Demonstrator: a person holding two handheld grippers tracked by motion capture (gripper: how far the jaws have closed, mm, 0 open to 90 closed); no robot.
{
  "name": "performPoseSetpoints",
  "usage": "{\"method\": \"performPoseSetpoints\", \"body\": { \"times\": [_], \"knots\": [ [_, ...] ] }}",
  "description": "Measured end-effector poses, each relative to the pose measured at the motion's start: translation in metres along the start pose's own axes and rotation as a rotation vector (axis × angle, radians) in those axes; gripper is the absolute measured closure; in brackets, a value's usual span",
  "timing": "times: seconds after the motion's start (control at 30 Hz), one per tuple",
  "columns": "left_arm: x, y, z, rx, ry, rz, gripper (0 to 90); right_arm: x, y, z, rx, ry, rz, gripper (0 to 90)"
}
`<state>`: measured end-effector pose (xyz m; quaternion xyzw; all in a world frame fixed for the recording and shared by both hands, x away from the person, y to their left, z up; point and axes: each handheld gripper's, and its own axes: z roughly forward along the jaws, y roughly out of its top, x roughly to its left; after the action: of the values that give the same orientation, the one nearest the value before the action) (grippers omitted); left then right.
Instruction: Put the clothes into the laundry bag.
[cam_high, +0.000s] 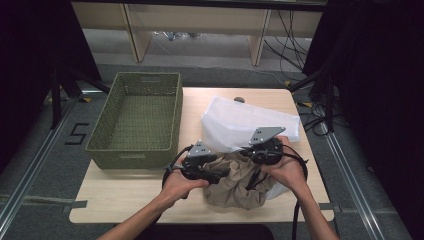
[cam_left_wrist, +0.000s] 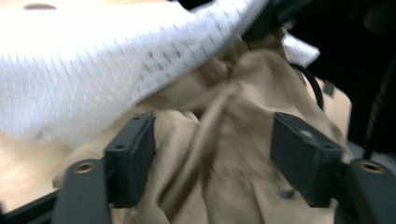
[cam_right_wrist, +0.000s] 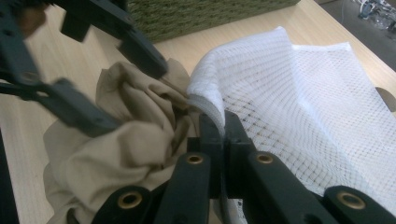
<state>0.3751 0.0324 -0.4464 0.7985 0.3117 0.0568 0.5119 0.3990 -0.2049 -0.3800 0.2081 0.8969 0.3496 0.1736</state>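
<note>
A crumpled tan garment (cam_high: 237, 182) lies at the table's front right, partly tucked under the mouth of a white mesh bag (cam_high: 245, 122). My right gripper (cam_right_wrist: 219, 126) is shut on the rim of the mesh bag (cam_right_wrist: 303, 98) and holds it lifted over the garment (cam_right_wrist: 130, 149). My left gripper (cam_left_wrist: 215, 158) stands open just over the tan garment (cam_left_wrist: 233, 140), its pads clear of the cloth. In the high view the left gripper (cam_high: 220, 172) sits at the garment's left side and the right gripper (cam_high: 250, 152) at its far edge.
A green woven basket (cam_high: 137, 117) with nothing in it stands at the table's left (cam_high: 125, 195). Bare wood shows in front of the basket. Cables trail from both grippers. Shelving and loose wires lie on the floor beyond the table.
</note>
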Motion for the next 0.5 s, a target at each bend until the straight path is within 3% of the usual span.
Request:
{"method": "performPoseSetpoints", "body": {
  "times": [0.13,0.23,0.27,0.33,0.37,0.4,0.47,0.5],
  "knots": [
    [-0.003,-0.012,-0.006,0.048,-0.015,0.014,23.9,0.001,0.000,0.002,0.006,-0.007,-0.009,89.9],
    [-0.007,-0.020,-0.008,0.059,-0.030,-0.011,20.0,0.000,-0.001,0.001,0.005,-0.004,0.006,89.8],
    [-0.008,-0.022,-0.005,0.065,-0.018,-0.014,19.8,0.000,-0.001,0.001,0.006,-0.004,0.008,89.9],
    [-0.010,-0.026,0.005,0.103,0.023,0.023,20.8,0.000,0.000,0.001,0.003,-0.001,-0.003,89.8],
    [-0.009,-0.028,0.012,0.131,0.045,0.060,23.9,0.001,0.000,0.000,0.008,-0.002,0.006,89.8],
    [-0.009,-0.029,0.021,0.153,0.044,0.070,31.2,0.002,0.000,0.001,0.007,-0.003,0.007,89.9],
    [-0.008,-0.028,0.032,0.178,0.014,0.082,59.8,0.003,0.001,0.001,0.010,-0.006,-0.007,89.8],
    [-0.011,-0.025,0.037,0.178,0.027,0.099,69.5,0.004,0.001,0.001,0.010,0.006,-0.005,89.9]
  ]
}}
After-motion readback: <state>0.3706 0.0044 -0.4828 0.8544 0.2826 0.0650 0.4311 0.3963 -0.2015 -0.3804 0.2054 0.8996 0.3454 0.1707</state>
